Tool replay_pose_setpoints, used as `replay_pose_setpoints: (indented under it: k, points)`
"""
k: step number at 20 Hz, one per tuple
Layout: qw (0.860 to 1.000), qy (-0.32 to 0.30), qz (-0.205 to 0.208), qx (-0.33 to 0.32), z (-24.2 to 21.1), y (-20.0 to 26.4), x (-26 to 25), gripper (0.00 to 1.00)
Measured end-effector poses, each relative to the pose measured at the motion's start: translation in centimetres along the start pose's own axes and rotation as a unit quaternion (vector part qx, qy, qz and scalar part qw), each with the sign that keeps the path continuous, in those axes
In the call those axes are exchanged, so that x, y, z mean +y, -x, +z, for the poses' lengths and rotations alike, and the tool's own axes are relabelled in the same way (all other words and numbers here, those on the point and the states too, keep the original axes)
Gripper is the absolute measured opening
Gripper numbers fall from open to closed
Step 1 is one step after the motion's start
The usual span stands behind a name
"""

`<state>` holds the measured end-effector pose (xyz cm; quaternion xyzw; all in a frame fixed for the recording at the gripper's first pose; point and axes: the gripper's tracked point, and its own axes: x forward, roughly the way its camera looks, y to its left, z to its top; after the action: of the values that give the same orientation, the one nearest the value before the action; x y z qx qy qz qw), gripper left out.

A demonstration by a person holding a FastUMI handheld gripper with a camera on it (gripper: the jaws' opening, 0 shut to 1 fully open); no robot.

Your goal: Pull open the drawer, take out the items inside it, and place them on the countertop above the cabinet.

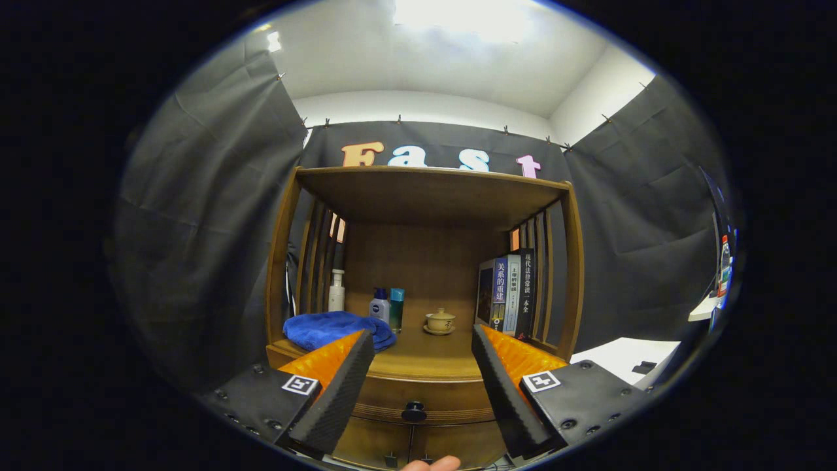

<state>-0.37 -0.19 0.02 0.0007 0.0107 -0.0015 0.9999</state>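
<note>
While the tool point(423, 366) hangs released with both fingers spread wide, the closed drawer's black knob point(414, 411) sits between them at 6 o'clock, below the counter point(425, 366) bearing a blue towel point(327, 327) at 10 o'clock.

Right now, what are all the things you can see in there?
Cabinet: one, brown wood, ahead.
Drawer: one, brown, shut, under the countertop.
Knob: one, black, on the drawer, between the fingers.
Towel: one, blue, countertop left.
Bottles: three, white, white-and-blue, teal, behind the towel.
Teacup: one, tan, lidded, countertop middle.
Books: several, upright, countertop right.
Fingertip: one, below the knob.
Gripper: one, black and orange, open.
</note>
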Motion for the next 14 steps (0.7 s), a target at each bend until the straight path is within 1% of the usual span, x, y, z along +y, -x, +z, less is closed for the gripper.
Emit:
replay_pose_setpoints:
  k: [5, 9, 11, 14]
  points:
    - [1.000, 0.000, 0.002, 0.002, 0.0, -0.2, -0.1, 0.98]
    - [1.000, -0.004, -0.001, -0.002, 0.0, -1.5, -0.8, 0.98]
    - [1.000, -0.003, -0.003, 0.001, -0.8, -2.6, -1.3, 0.98]
    - [1.000, 0.005, -0.004, 0.018, -3.5, -4.1, -1.7, 0.98]
